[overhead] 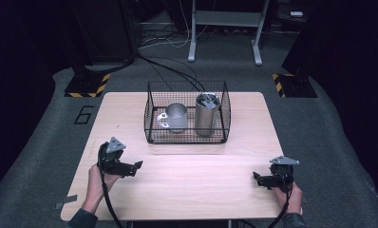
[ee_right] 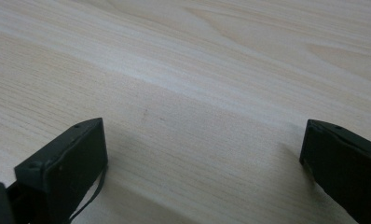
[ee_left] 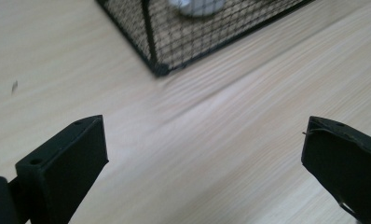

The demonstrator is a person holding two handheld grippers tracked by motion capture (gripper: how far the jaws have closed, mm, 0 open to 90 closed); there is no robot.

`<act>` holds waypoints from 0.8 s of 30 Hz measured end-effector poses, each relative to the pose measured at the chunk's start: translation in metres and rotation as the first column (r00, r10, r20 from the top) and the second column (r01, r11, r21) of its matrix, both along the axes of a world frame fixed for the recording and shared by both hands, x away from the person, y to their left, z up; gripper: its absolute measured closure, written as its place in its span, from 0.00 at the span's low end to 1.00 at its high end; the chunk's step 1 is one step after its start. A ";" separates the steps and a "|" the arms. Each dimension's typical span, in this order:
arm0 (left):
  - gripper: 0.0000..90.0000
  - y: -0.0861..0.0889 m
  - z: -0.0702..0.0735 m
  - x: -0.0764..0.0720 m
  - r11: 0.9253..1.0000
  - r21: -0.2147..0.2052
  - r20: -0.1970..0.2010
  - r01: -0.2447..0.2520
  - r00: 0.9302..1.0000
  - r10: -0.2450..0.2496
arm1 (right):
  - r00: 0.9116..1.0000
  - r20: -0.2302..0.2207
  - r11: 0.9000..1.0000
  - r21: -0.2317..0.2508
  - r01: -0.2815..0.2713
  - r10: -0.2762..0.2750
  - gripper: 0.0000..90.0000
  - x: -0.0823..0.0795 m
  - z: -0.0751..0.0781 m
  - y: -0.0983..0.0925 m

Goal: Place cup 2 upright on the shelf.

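At the near edge of the pale wooden table (overhead: 187,180), both hands are parked low, well apart, one at each front corner. The left gripper (overhead: 136,166) sits in the person's left hand (overhead: 98,183), jaws pointing across toward the table's middle; in the left gripper view its two black jaws stand spread wide with nothing but bare wood grain between them. Over on the other side, the right gripper (overhead: 256,178) rests in the right hand (overhead: 291,192), aimed back toward the left, and the right gripper view tells the same story: jaws wide apart, gripping nothing, tabletop beneath.

Farther back, at the table's middle, stands the black wire basket (overhead: 151,118). Inside it, upright, a metal mug (overhead: 176,117) with its handle turned to the left, and just beside it on the right a taller steel tumbler (overhead: 206,114). Both are well apart from either gripper. In the left gripper view a corner of the basket (ee_left: 158,67) looms ahead of the jaws, with a pale blur of the mug (ee_left: 197,5) behind the mesh.
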State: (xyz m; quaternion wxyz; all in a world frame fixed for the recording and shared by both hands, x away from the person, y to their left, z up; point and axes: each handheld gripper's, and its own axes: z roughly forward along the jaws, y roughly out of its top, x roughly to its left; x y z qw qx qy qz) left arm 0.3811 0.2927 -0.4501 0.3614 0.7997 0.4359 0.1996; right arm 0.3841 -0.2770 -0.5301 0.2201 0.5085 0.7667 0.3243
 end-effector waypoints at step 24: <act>0.00 0.041 -0.082 -0.002 0.973 0.016 -0.034 -0.230 0.972 0.231 | 1.000 -0.002 1.000 -0.001 -0.002 0.002 0.00 0.000 0.000 0.000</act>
